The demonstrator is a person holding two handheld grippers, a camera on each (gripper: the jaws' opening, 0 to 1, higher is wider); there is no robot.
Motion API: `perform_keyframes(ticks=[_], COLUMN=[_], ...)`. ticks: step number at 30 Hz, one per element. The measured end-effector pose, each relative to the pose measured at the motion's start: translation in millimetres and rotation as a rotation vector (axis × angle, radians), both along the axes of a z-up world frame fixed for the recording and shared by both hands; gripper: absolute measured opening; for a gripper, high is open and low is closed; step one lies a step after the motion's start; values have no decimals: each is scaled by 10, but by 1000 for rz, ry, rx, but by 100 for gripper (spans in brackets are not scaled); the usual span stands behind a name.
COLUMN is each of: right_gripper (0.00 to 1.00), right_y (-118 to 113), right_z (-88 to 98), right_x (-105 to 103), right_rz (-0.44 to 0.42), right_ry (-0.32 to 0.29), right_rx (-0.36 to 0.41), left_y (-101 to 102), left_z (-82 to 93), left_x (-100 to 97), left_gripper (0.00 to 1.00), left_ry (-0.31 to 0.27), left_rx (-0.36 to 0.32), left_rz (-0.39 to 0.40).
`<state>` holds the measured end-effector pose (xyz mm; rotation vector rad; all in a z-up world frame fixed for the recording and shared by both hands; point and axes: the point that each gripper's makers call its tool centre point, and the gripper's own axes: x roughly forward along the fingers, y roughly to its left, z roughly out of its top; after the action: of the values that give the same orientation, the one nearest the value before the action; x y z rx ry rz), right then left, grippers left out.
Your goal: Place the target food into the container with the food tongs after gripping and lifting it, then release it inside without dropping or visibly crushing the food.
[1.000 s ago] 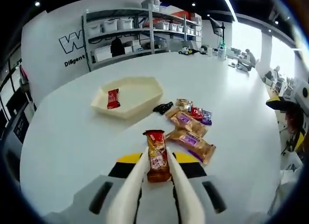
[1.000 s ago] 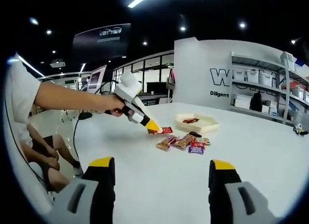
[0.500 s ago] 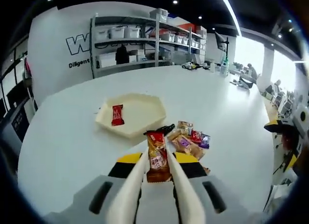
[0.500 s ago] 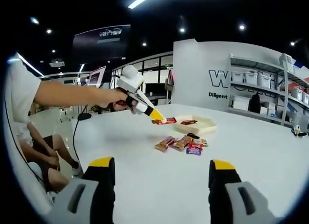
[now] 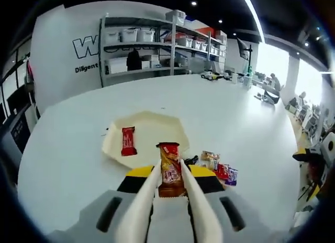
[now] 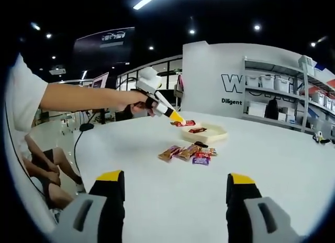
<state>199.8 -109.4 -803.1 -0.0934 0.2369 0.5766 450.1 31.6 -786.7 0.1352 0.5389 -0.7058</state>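
left gripper (image 5: 170, 169) pinching an orange snack packet (image 5: 169, 168) aloft near the edge of the cream tray (image 5: 152, 129) on the white table (image 5: 68, 154), right gripper (image 6: 176, 201) spread idle; releasing too early would likely drop the packet outside the tray.

A brown-and-red wrapped snack bar (image 5: 169, 169) is pinched lengthwise between the white tongs (image 5: 167, 201), held above the bench at the near edge of the tray (image 5: 157, 125). The cream hexagonal tray sits flat on the white bench and holds a small red packet (image 5: 127, 141) near its left side.
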Motion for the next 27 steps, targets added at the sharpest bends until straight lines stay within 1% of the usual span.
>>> perform_keyframes(ticks=[5, 9, 11, 12, 14, 16, 18, 21, 22, 27], right_gripper=[78, 78, 77, 77, 77, 77, 77, 77, 77, 77], right_y=[-61, -90, -115, -125, -165, -196, -237, -282, -298, -333], right_z=[-44, -62, -87, -95, -118, -127, -133, -134, -134, -129], right_x=[54, 90, 112, 117, 136, 150, 165, 176, 182, 220], right_rz=[-10, -16, -23, -25, -35, -41, -50, -59, -62, -68], right_ry=[14, 17, 24, 25, 32, 34, 37, 39, 40, 41], right_rx=[8, 9, 8, 7, 5, 3, 3, 3, 2, 2], left_y=[-7, -35, -51, -67, -122, -158, -205, -236, -250, -274], left_z=[-11, -66, -108, -122, -217, -279, -339, -420, -448, -485], left_x=[204, 412, 511, 510, 545, 563, 583, 592, 601, 640], left_gripper=[22, 22, 22, 22, 22, 22, 22, 22, 22, 22], left_ry=[10, 12, 24, 24, 46, 44, 56, 52, 61, 61], left_rx=[-9, 13, 18, 21, 34, 54, 45, 68, 63, 72], left_rz=[19, 31, 39, 44, 46, 43, 47, 44, 45, 43])
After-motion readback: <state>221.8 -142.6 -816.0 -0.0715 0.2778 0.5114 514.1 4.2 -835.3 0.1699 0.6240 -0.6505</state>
